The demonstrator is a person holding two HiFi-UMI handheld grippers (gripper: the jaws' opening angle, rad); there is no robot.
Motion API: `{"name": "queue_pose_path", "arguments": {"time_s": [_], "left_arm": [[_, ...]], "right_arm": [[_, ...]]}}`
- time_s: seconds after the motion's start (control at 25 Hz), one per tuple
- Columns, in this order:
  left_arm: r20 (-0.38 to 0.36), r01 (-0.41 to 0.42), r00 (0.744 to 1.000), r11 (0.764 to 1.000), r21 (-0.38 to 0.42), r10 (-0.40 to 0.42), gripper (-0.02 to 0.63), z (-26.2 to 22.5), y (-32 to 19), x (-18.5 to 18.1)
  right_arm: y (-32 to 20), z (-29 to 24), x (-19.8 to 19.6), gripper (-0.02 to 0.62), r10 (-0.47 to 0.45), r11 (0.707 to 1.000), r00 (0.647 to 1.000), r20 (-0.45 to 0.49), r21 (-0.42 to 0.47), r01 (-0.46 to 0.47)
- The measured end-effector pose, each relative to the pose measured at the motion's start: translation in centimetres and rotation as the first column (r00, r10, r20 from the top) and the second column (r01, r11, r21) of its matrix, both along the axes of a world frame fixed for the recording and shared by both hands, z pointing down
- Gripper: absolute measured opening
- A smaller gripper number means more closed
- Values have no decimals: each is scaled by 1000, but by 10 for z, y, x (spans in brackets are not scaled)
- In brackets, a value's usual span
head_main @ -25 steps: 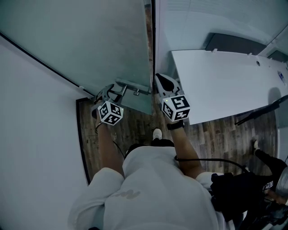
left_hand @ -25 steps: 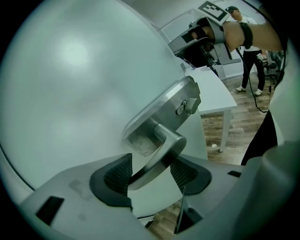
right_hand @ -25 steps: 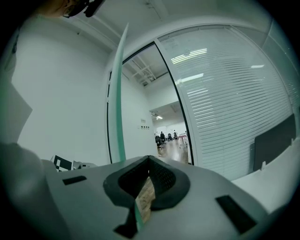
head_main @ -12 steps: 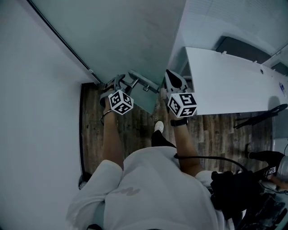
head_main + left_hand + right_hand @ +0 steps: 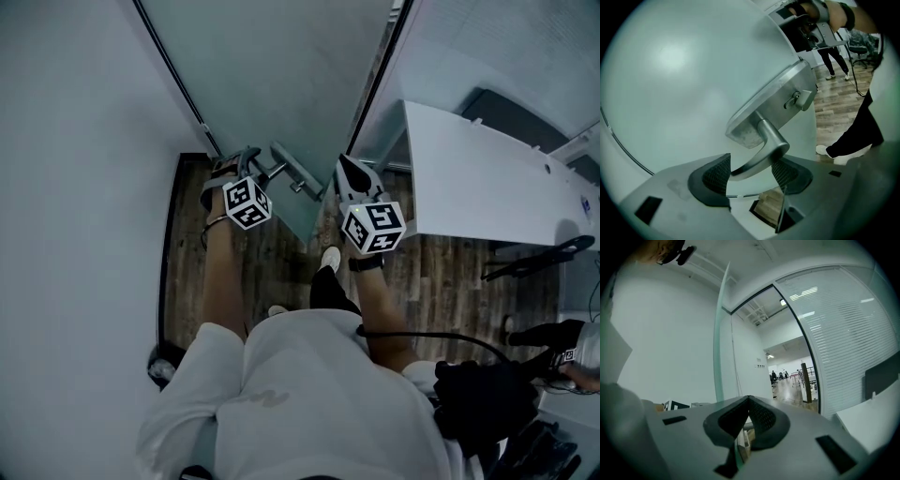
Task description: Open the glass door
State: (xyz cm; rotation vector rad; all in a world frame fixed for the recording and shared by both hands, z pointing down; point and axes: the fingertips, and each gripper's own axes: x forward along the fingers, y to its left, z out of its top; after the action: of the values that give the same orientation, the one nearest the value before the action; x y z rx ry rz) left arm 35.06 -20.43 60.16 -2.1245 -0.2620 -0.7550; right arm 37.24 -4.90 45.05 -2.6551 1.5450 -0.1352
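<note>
1 glass door point(image 5: 272, 75), 1 handle point(image 5: 765, 140); left gripper point(image 5: 750, 172) fingers point(image 5: 717, 174) just opened around it.

2 tools point(image 5: 242, 161) point(image 5: 347, 167), 1 glass door point(image 5: 272, 75), 1 handle point(image 5: 298, 173), 1 table point(image 5: 487, 187).

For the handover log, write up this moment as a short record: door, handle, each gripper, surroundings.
door: glass door, ajar; the right gripper view looks past its edge into a corridor
handle: metal lever handle on a steel plate
left gripper: jaws have just been opening; lever lies between the pads, not clamped
right gripper: jaws together, near the door's free edge
surroundings: white desk to the right, wood floor below
</note>
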Motion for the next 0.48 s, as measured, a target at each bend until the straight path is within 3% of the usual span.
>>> {"name": "queue_pose_path", "arguments": {"time_s": [0.28,0.36,0.48], "left_arm": [[-46,123,992,992,36,-121,249,-3,-31,-54],[-50,160,986,987,4,-159,249,-4,-37,-71],[-75,229,968,967,-109,-238,249,-7,-49,-95]], "right_arm": [[-38,-2,-54,3,-135,991,991,-16,-5,135],[-47,-1,-68,3,-176,984,984,-14,-8,176],[-64,-1,-85,3,-227,974,974,-12,-16,227]]}}
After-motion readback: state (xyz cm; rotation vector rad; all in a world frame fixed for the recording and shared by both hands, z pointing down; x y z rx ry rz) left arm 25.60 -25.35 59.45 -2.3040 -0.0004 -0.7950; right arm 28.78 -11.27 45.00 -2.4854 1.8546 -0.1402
